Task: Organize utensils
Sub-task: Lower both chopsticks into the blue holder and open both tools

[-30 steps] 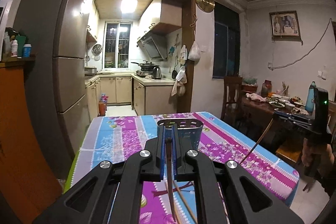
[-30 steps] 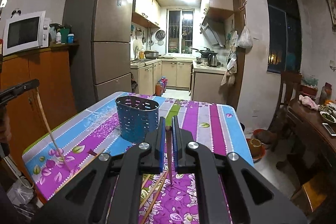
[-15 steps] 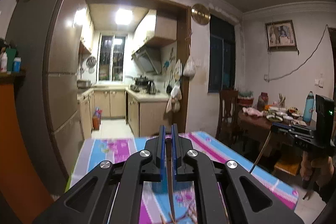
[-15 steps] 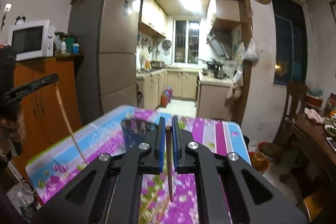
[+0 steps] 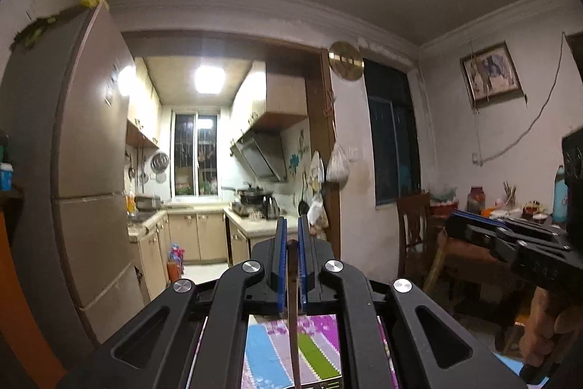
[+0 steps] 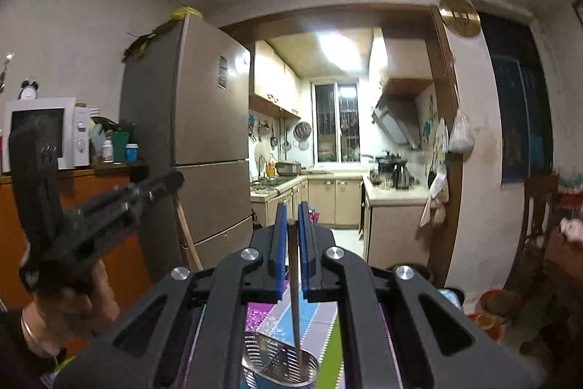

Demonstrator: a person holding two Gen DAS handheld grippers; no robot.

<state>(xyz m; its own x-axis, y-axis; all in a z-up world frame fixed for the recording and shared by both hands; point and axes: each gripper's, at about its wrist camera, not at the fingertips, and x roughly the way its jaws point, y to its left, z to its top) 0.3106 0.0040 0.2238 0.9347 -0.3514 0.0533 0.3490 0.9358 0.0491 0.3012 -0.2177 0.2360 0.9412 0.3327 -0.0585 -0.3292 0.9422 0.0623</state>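
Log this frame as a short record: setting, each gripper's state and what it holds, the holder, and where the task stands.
setting: dining room facing a kitchen doorway, fridge on the left
left gripper: shut on a chopstick that hangs down over the tablecloth
right gripper: shut on a second chopstick
utensil holder: perforated, standing on the tablecloth under the right gripper
relation: the second chopstick's lower end is in line with the holder's mouth; whether it is inside cannot be told
task status: both chopsticks in the grippers, neither released
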